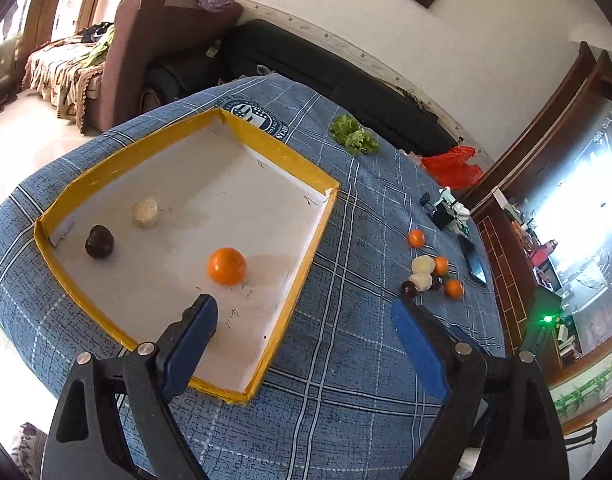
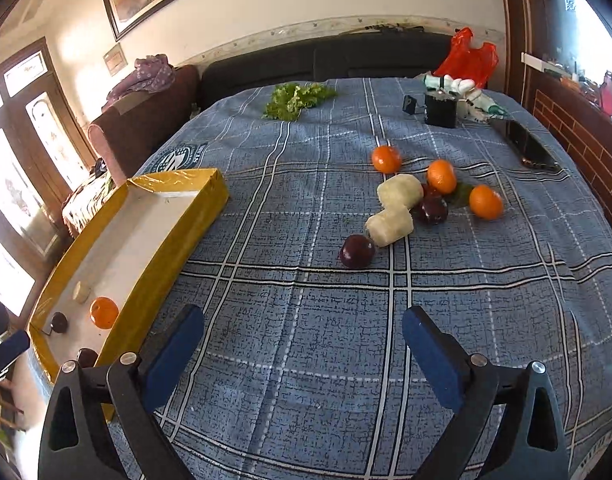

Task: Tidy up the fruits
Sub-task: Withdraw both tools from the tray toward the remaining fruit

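A yellow-rimmed white tray (image 1: 306,160) lies on the blue plaid table; it holds an orange (image 1: 226,265), a dark plum (image 1: 100,241) and a pale peeled fruit (image 1: 146,212). My left gripper (image 1: 304,306) is open and empty, just above the tray's near right corner. A loose pile lies to the right: three oranges (image 2: 386,159) (image 2: 441,176) (image 2: 485,201), two pale fruits (image 2: 399,191) (image 2: 390,226) and plums (image 2: 357,251) (image 2: 432,209). My right gripper (image 2: 302,320) is open and empty, short of the pile. The tray also shows in the right wrist view (image 2: 174,224).
Lettuce (image 2: 296,100) lies at the far side of the table. A red plastic bag (image 2: 468,58), a black box (image 2: 441,109), a white-green item (image 2: 466,90) and a dark phone (image 2: 532,146) sit at the far right. A sofa (image 1: 326,64) stands behind the table.
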The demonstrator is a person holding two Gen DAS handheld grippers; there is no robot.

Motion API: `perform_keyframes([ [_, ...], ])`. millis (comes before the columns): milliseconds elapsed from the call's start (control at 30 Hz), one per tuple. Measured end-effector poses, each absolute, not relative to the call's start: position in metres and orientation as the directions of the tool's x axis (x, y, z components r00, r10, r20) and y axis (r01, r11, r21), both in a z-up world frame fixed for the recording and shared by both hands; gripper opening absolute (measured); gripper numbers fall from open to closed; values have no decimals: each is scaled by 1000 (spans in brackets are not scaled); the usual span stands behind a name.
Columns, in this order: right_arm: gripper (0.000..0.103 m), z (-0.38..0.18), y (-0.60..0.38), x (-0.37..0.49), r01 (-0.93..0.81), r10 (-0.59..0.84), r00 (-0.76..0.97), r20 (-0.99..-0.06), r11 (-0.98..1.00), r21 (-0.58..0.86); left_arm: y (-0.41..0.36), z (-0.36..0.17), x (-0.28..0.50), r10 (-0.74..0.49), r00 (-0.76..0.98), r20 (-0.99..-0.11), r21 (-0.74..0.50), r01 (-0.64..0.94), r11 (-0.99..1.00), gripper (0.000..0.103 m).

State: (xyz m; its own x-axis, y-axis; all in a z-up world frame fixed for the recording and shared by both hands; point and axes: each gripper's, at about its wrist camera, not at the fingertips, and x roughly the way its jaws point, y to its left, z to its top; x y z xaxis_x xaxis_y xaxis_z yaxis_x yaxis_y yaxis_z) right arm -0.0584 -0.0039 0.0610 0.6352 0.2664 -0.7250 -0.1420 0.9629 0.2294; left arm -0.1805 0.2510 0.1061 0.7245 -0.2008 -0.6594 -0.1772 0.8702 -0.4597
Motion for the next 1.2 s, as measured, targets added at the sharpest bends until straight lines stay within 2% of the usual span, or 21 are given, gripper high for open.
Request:
perform_keyframes([
  [67,101,59,-4,-62,-144,275,643,-714,960,240,249,105,-179,-175,724,-667,-435,-188,880,88],
  [133,97,57,2,-63,-154,272,633,-725,962,226,249,104,-176,-181,713,-677,-435,-190,880,88],
  [200,84,55,6,-60,-171,290,613,-735,957,235,248,105,-175,-202,706,-679,-448,-180,876,88],
  [267,81,53,7,-60,-177,314,600,-736,949,260,247,106,-178,-207,711,-672,-450,-171,876,88],
  [667,80,47,-16,-57,-146,274,615,-739,961,234,243,103,-169,-206,702,-682,-441,-170,881,88],
  [800,80,45,-31,-53,-119,277,613,-740,958,260,247,113,-176,-193,726,-660,-447,-173,878,88],
  [1067,80,61,-12,-32,-166,294,627,-722,955,246,291,149,-222,-29,780,-625,-383,-275,882,88],
  [1200,80,75,1,-23,-179,304,645,-701,952,247,306,159,-234,11,788,-615,-379,-308,872,88],
])
